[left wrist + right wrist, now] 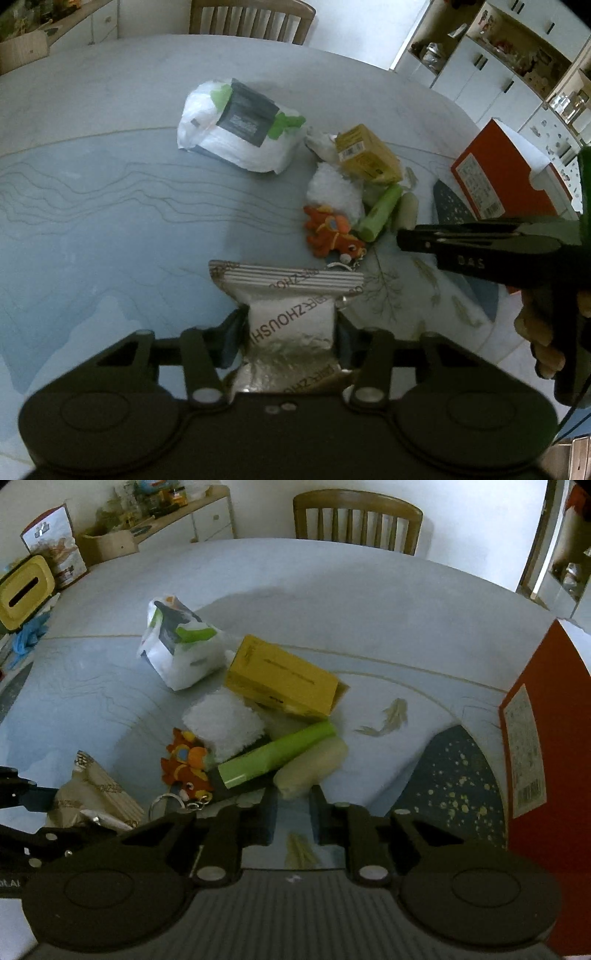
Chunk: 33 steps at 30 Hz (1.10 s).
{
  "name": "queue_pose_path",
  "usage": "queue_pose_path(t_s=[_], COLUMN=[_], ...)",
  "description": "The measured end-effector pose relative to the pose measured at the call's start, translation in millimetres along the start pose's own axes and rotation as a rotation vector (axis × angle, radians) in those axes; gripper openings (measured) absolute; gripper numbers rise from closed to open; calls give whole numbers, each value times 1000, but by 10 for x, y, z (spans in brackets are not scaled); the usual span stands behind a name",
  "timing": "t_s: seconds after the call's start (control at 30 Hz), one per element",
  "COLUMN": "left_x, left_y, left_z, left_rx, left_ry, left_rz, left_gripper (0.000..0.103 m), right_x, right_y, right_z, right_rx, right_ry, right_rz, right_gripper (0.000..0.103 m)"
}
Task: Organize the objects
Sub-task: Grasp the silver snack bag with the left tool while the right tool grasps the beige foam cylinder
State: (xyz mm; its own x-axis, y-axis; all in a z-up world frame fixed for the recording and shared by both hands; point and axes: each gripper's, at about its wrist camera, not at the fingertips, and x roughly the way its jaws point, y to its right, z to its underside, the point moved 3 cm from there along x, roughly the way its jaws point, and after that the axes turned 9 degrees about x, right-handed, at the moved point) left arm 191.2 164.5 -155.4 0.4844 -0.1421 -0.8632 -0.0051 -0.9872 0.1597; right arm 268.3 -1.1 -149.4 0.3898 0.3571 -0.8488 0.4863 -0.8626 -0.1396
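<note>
The left hand-held gripper (291,332) is clamped on a silver foil pouch (291,314), held just above the counter (110,206). The pouch's long axis runs forward along the fingers, sealed end away. Readable print: "ZHOUSHI". The right hand-held gripper (293,816) stands apart, empty, before a green tube (273,755).

Left gripper (291,328) clamped; right gripper (293,812) agape

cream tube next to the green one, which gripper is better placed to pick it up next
Right. The right gripper is empty, with its open jaws just short of the cream tube. The left gripper is shut on the silver pouch, farther from the pile.
</note>
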Motion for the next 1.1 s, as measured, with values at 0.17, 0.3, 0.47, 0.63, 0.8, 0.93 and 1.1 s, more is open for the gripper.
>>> queue_pose_path(t_s=[0.17, 0.3, 0.47, 0.63, 0.8, 0.93, 1.1], left_x=[-8, -5, 1, 5, 15, 13, 13], left_y=[4, 13, 5, 1, -4, -7, -8], left_z=[4, 7, -5, -6, -10, -6, -9], left_rx=[-6, -2, -5, 1, -1, -5, -6], left_ry=[0, 0, -7, -11, -13, -12, -13], left_rz=[-8, -13, -11, -6, -4, -2, -3], left_gripper=[48, 48, 48, 48, 49, 49, 49], right_x=[-100, -144, -112, -80, -15, 54, 139], right_y=[55, 125, 107, 143, 86, 42, 45], right_z=[10, -66, -149, -251, -297, -257, -233], right_rx=[10, 76, 57, -39, -203, -325, -373], right_ry=[23, 31, 47, 35, -12, -52, -67], right_rz=[-25, -59, -61, -91, -115, -99, -93], right_gripper=[18, 22, 66, 68, 68, 68, 68])
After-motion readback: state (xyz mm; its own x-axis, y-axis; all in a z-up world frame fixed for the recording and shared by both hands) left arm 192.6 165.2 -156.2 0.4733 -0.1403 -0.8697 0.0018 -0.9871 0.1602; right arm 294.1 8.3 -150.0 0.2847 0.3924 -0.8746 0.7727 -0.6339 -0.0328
